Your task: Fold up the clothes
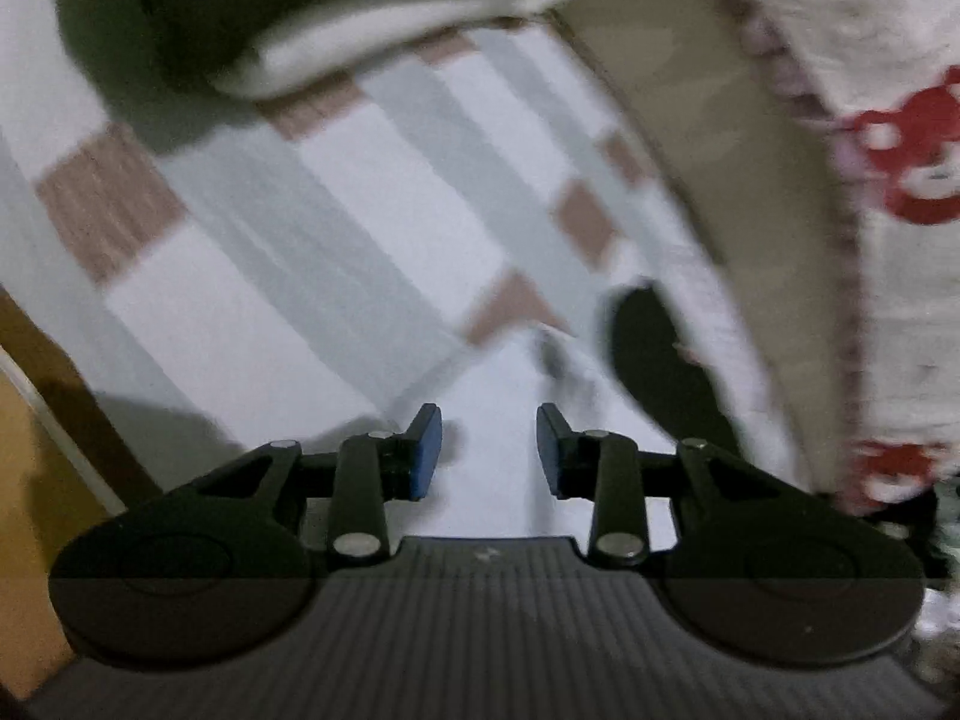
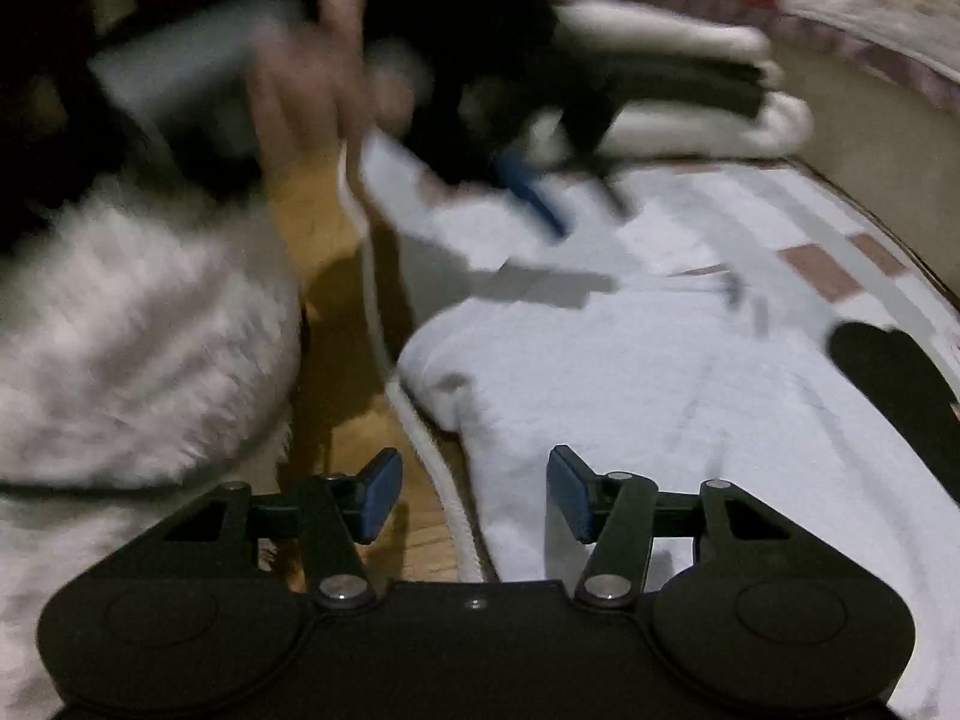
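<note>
Both claws empty: left gripper [image 1: 489,450] and right gripper [image 2: 474,495] agape over white garment [image 2: 630,396]. Between folds, likely; next needs a fresh edge pinch.

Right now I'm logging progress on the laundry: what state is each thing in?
Left hand-held gripper: open, empty.
Right hand-held gripper: open, empty.
White garment: spread on the bed, unfolded.
Stack of clothes: folded, piled.
Checked sheet: flat.

Black tool [image 2: 474,495] with blue pads [image 2: 381,495]; fluffy white sleeve [image 2: 132,330].
</note>
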Demonstrator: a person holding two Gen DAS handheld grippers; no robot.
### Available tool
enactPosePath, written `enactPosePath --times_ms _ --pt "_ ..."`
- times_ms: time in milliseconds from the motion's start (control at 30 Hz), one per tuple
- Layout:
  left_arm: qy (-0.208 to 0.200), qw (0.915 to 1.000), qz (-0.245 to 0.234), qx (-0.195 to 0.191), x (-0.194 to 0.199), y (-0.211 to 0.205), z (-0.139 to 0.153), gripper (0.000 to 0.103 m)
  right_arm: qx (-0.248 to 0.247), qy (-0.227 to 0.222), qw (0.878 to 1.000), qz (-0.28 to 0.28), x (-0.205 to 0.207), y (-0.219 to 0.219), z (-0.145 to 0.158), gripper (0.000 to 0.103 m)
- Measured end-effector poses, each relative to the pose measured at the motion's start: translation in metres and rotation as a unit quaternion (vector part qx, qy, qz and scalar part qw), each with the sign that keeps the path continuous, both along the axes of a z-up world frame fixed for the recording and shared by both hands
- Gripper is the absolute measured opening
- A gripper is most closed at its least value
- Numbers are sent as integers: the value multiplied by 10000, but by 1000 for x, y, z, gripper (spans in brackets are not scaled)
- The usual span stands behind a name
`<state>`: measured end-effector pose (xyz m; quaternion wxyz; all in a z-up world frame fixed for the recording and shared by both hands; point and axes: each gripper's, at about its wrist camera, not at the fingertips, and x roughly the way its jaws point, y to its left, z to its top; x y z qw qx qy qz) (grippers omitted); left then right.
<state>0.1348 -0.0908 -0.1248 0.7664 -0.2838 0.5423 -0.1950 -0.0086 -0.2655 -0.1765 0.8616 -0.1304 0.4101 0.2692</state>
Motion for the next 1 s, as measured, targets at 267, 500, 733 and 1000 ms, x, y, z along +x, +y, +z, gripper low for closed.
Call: enactPosePath --times_ms 267,500,733,1000 --pt "-480 9985 149 204 -57 15 39 35 -107 -324 9994 -103 32 25 -1 43" --pt "-545 9969 508 235 -75 33 51 35 1298 201 9867 -959 46 4 12 14" --pt "-709 9938 590 625 -89 22 63 40 4074 1455 8879 -1566 54 -42 0 44" --pt "-1093 9881 158 1070 -111 -39 71 44 4586 627 8461 -2644 -35 -137 22 45"
